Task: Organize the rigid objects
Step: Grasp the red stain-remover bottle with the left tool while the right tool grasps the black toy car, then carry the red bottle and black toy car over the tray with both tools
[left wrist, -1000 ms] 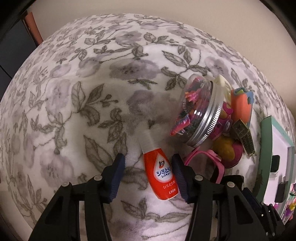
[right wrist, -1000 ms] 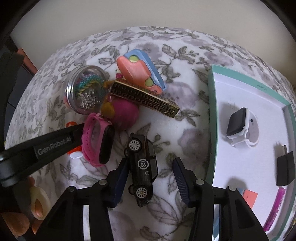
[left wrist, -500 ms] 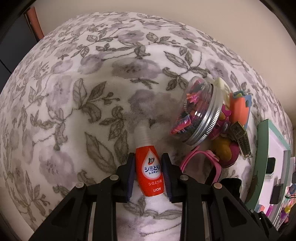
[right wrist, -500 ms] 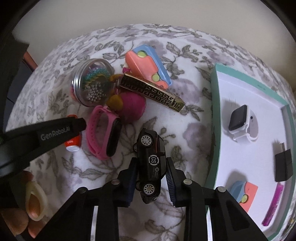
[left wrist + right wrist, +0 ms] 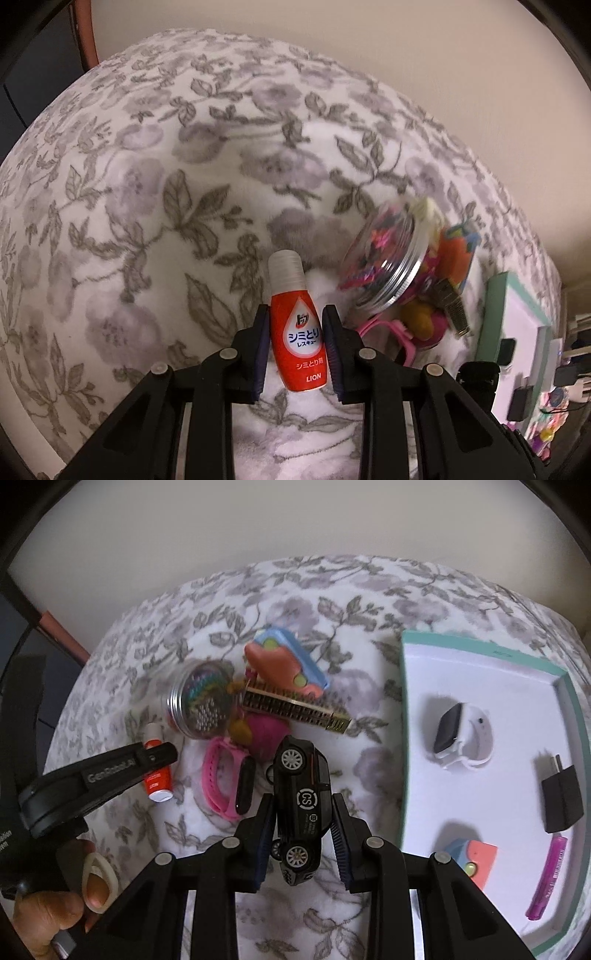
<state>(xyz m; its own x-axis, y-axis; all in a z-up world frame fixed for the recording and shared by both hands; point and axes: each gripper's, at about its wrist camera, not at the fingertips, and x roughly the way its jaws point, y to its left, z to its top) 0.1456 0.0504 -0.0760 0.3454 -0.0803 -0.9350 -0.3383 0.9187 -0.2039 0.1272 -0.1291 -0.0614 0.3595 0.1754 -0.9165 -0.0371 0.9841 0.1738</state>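
On the left, the left gripper has its fingers clenched on the small orange plastic bottle with a clear cap, which seems just clear of the floral fleece blanket. Farther right, the right gripper grasps the black toy car. Carry each high enough to clear the clutter, and the car over the teal rim of the white-lined box before letting go.

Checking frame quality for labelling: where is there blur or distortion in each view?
Left wrist: bead jar smeared by motion blur, red bottle label sharp, fisheye bulges the blanket. Right wrist: toy car crisp, jar slightly soft, tray edge curved.
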